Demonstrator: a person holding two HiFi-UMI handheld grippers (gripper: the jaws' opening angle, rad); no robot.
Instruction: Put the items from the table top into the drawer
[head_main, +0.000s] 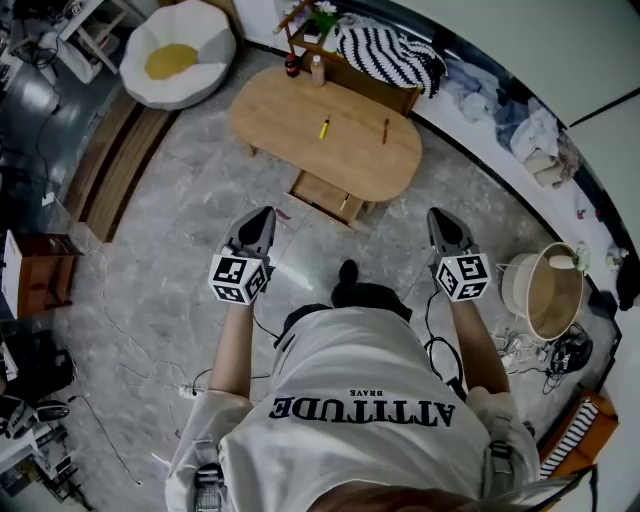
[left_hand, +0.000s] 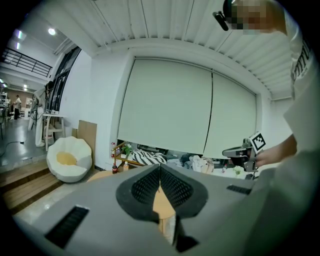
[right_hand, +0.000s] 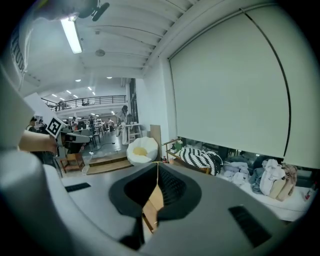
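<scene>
An oval wooden table (head_main: 300, 125) stands ahead of me on the marble floor. On its top lie a yellow marker (head_main: 323, 128) and a thin red pen (head_main: 386, 131). A shallow wooden drawer (head_main: 325, 195) stands pulled out under the table's near edge. My left gripper (head_main: 265, 213) and right gripper (head_main: 436, 215) are held side by side in the air, short of the table, both shut and empty. In the left gripper view the jaws (left_hand: 160, 167) meet at the tips, with the table (left_hand: 102, 175) beyond. The right gripper view shows its jaws (right_hand: 158, 165) closed too.
Two small bottles (head_main: 305, 68) stand at the table's far end. A white beanbag (head_main: 178, 52) with a yellow centre lies far left, and a striped cushion (head_main: 385, 50) lies behind the table. A round basket (head_main: 545, 290) and cables sit at right, wooden steps (head_main: 115, 165) at left.
</scene>
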